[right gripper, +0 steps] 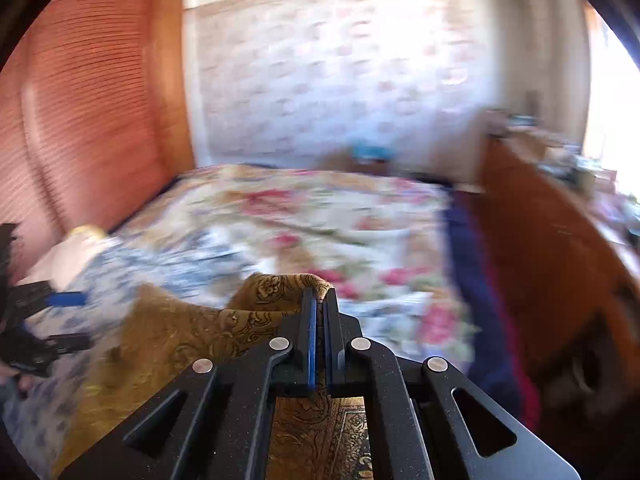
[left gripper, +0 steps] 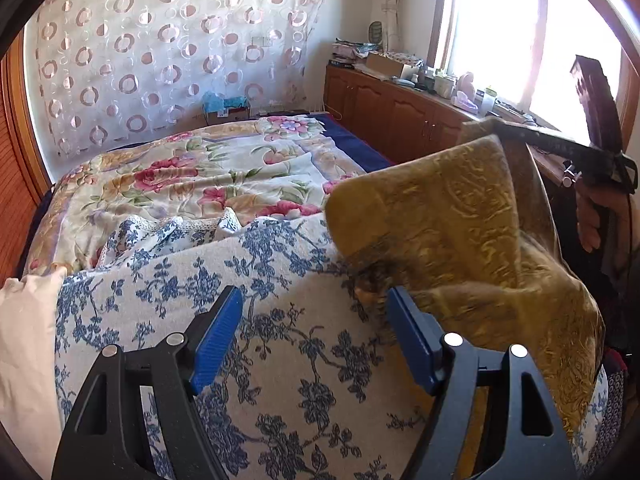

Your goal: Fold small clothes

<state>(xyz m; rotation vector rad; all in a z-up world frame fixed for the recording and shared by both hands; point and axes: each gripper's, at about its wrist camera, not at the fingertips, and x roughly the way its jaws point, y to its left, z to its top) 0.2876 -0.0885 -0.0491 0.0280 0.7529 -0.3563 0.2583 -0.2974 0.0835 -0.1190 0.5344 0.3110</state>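
A golden-brown patterned cloth hangs lifted over the right side of the bed. My right gripper is shut on its top edge, and the fabric drapes down and to the left below the jaws. The left wrist view shows that right gripper from the side, pinching the cloth's upper corner, with a hand behind it. My left gripper is open, nothing between its blue pads. Its right pad sits next to the cloth's lower hanging edge, above a blue-and-white floral fabric. The left gripper also shows at the right wrist view's left edge.
The bed carries a pink-and-gold floral bedspread with a white pillow at the near left. Wooden cabinets with clutter on top run along the right under a bright window. A slatted wooden wardrobe stands on the left.
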